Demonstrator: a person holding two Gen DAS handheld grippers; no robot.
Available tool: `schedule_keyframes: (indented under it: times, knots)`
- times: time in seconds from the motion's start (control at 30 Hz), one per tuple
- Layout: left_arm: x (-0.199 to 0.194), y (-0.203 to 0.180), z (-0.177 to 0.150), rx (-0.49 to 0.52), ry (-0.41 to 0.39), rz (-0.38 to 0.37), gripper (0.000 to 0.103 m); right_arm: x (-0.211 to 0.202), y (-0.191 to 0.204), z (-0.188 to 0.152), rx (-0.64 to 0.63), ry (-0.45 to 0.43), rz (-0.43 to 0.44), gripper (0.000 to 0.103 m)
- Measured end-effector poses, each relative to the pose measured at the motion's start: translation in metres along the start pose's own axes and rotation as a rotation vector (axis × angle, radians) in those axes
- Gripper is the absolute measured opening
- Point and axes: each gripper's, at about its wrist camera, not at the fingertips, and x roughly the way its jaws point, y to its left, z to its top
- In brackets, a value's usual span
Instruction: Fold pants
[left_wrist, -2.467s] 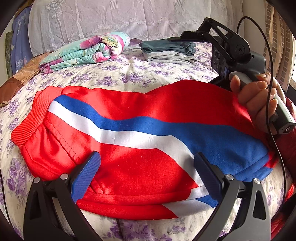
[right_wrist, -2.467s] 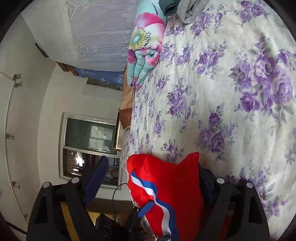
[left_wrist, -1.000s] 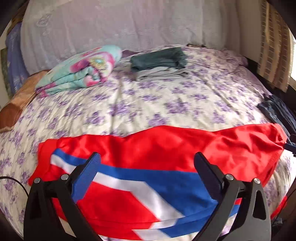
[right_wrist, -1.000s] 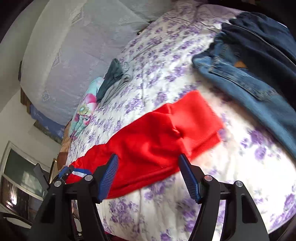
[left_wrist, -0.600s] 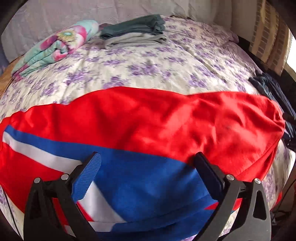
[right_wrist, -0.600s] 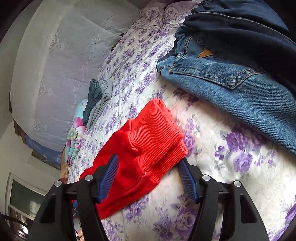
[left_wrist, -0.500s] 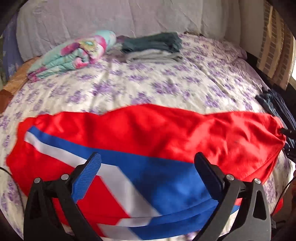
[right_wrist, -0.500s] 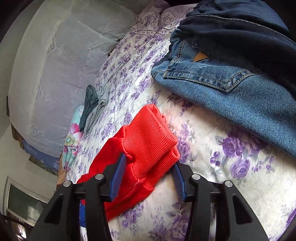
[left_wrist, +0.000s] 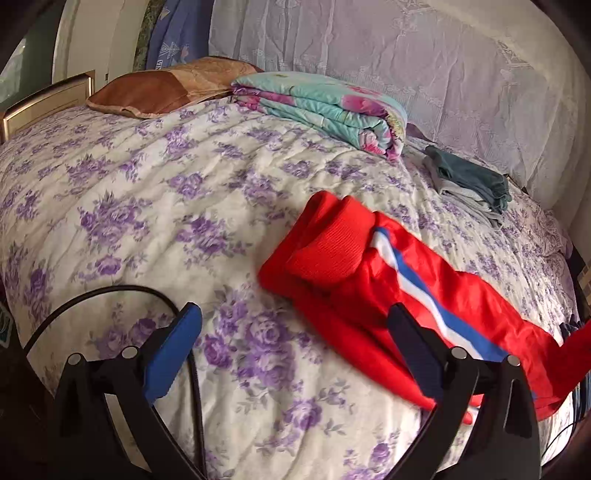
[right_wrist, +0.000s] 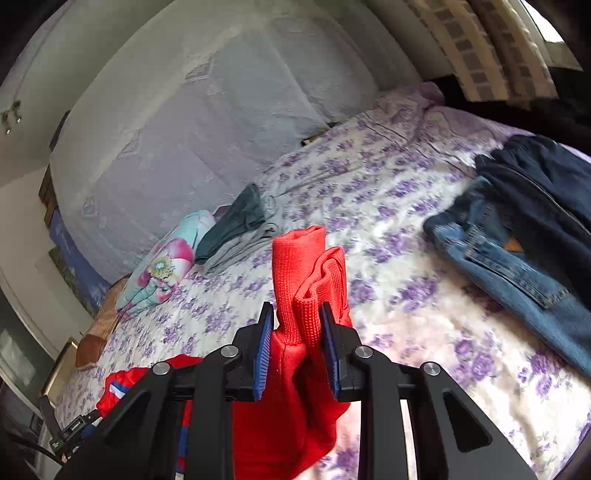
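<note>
The red pants (left_wrist: 369, 273) with a blue and white stripe lie stretched across the flowered bedspread (left_wrist: 147, 206), waistband end toward the left. My left gripper (left_wrist: 295, 343) is open and empty, just short of the waistband end. My right gripper (right_wrist: 297, 336) is shut on the ribbed red cuff end of the pants (right_wrist: 306, 273) and holds it lifted off the bed; the rest of the pants (right_wrist: 122, 387) trails down to the left.
A folded floral quilt (left_wrist: 325, 110), a brown pillow (left_wrist: 162, 88) and a folded teal and grey stack (left_wrist: 469, 184) lie toward the back. Blue jeans (right_wrist: 517, 251) and a dark garment (right_wrist: 546, 177) lie at the right. A black cable (left_wrist: 110, 295) crosses near my left gripper.
My right gripper closed on the ribbed cuff and lifted it. My left gripper swung left, from over the striped middle of the pants to the waistband end.
</note>
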Motion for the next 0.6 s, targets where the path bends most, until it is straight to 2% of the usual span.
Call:
schedule_keyframes:
  times: [0.1,0.23,0.33,0.4,0.5,0.57,0.6]
  knots:
    - [0.014,0.001,-0.012,0.023,0.014,0.025,0.098,0.017,0.049,-0.003,-0.134,0.021,0.035,0.025]
    - [0.014,-0.011,-0.022,0.101,-0.031,0.097,0.099,0.046,0.117,-0.028,-0.342,0.077,0.072,0.023]
    - [0.014,-0.006,-0.021,0.084,-0.031,0.065,0.099,0.067,0.159,-0.062,-0.495,0.155,0.103,0.022]
    - [0.014,-0.002,-0.020,0.075,-0.029,0.040,0.099,0.078,0.178,-0.088,-0.584,0.209,0.116,0.022]
    - [0.014,-0.004,-0.021,0.088,-0.034,0.043,0.099,0.092,0.199,-0.132,-0.782,0.333,0.099,0.024]
    - [0.015,-0.004,-0.021,0.089,-0.034,0.041,0.099,0.085,0.201,-0.143,-0.817,0.337,0.130,0.034]
    - [0.015,-0.004,-0.021,0.088,-0.034,0.038,0.099,0.080,0.201,-0.143,-0.816,0.349,0.160,0.036]
